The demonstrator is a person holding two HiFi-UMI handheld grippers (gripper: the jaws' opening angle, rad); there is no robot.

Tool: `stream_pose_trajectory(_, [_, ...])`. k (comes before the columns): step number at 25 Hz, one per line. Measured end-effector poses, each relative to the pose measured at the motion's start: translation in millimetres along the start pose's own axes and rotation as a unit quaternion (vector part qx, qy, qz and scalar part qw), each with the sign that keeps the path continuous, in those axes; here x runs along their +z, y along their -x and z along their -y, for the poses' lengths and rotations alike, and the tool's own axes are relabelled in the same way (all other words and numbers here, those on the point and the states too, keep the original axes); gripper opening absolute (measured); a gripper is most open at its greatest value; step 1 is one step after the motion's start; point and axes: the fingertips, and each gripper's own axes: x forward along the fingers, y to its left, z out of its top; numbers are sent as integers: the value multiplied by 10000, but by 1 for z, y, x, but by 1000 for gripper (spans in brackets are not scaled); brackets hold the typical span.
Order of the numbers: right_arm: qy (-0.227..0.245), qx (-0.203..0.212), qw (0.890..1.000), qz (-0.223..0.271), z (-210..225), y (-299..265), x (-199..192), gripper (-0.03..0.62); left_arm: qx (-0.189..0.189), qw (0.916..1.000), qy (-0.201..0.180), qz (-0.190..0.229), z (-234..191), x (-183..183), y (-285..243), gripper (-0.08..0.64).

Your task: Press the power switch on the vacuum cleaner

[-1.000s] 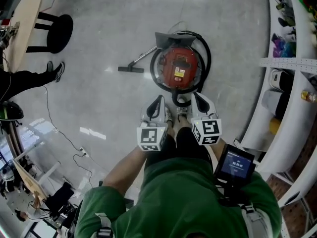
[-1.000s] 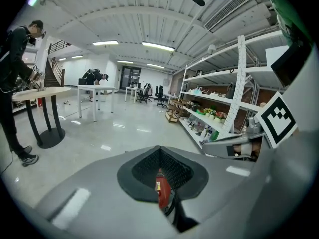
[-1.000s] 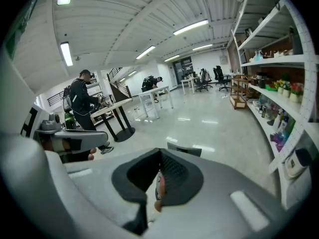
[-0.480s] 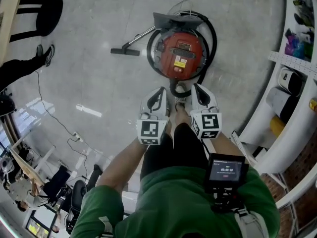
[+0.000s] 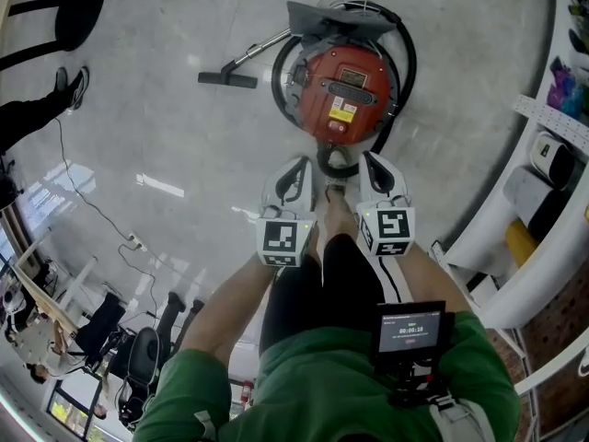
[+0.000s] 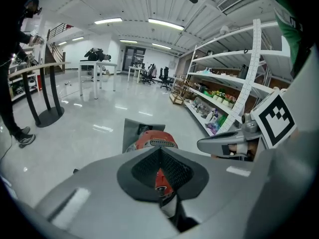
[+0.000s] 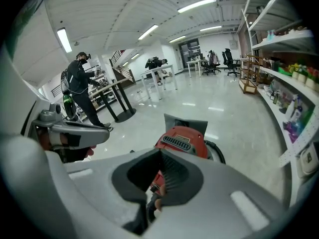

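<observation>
A round red vacuum cleaner (image 5: 345, 86) stands on the grey floor, ringed by its black hose (image 5: 401, 81). Its wand ends in a floor nozzle (image 5: 225, 79) to the left. My left gripper (image 5: 295, 167) and right gripper (image 5: 370, 161) are held side by side just short of the vacuum's near edge, above my feet. Both point at it and touch nothing. In the left gripper view the left gripper (image 6: 159, 151) is shut, with the vacuum (image 6: 154, 139) beyond its tips. The right gripper view shows the right gripper (image 7: 160, 153) shut too, and the vacuum (image 7: 182, 139) straight ahead.
White shelving (image 5: 552, 155) with goods runs along the right. A person's legs (image 5: 37, 109) and a black stool base (image 5: 78, 12) are at the far left. A thin cable (image 5: 92, 210) trails over the floor on the left. Desks and chairs stand far back.
I have moved nearer to the vacuum: it sits larger and closer to both grippers' tips. The grippers kept their side-by-side pose and stayed shut.
</observation>
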Motion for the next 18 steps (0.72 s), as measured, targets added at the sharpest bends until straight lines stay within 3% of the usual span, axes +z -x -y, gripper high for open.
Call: stream_pose_trajectory(18, [458,122,9979,-453,15,-72,-69,0,-142,9993,136,-323,-15,-74,-60,6])
